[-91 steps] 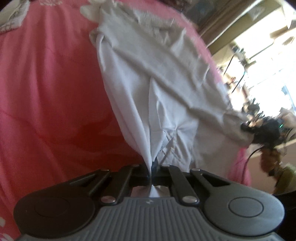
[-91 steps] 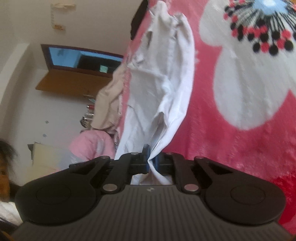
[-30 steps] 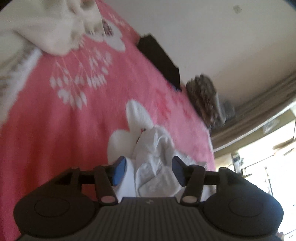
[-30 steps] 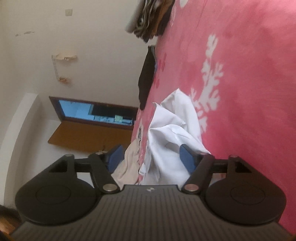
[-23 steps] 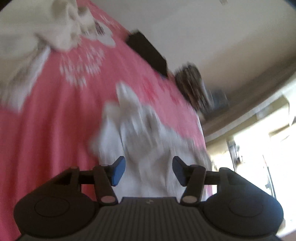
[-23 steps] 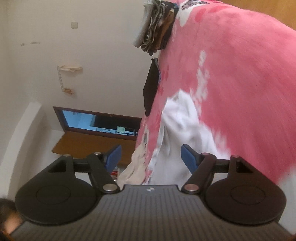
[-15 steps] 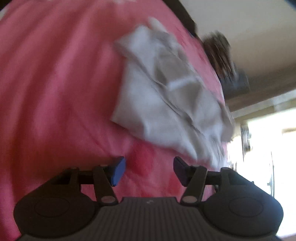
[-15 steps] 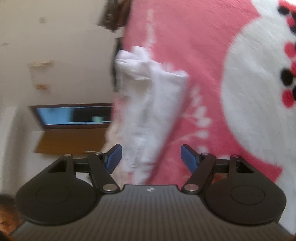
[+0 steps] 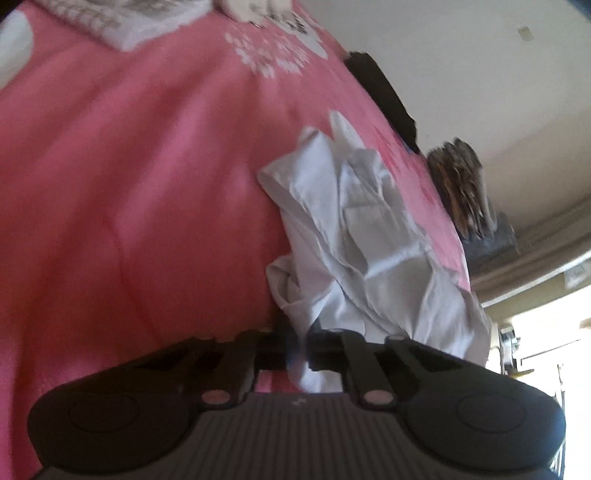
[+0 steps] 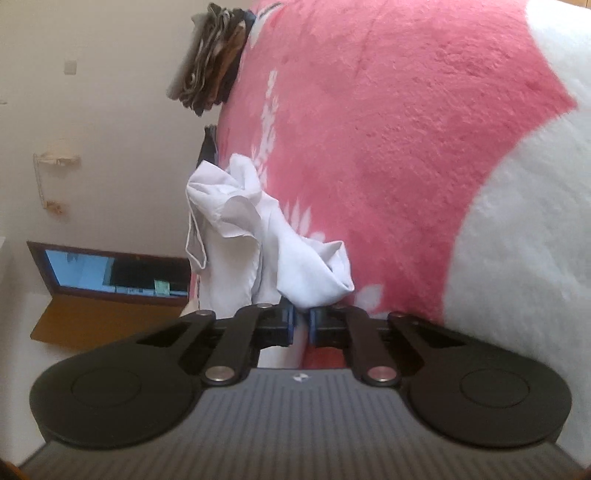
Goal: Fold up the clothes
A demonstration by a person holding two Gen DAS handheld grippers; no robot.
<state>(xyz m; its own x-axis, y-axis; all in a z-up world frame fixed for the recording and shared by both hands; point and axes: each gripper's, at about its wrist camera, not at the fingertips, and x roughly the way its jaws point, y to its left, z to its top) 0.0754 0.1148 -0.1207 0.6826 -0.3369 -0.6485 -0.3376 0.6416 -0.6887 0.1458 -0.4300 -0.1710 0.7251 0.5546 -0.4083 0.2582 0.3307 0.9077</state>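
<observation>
A crumpled white garment (image 9: 362,240) lies on the pink floral blanket (image 9: 129,184), running away from me toward the bed's far right edge. My left gripper (image 9: 301,345) is closing its jaws on the garment's near edge, and the cloth is pinched between the pads. In the right wrist view the same white garment (image 10: 236,221) is bunched along the left edge of the blanket (image 10: 369,129). My right gripper (image 10: 302,325) is closing its jaws on a near fold, with white cloth squeezed between the blue pads.
A heap of white and grey clothes (image 9: 110,18) lies at the far end of the bed. A black item (image 9: 380,92) and a patterned folded stack (image 9: 461,177) (image 10: 214,55) sit by the wall. A framed window (image 10: 110,275) is beyond the bed edge.
Both grippers were open half a second ago and are now shut on the white garment's near edge. Both have come down closer to the cloth.
</observation>
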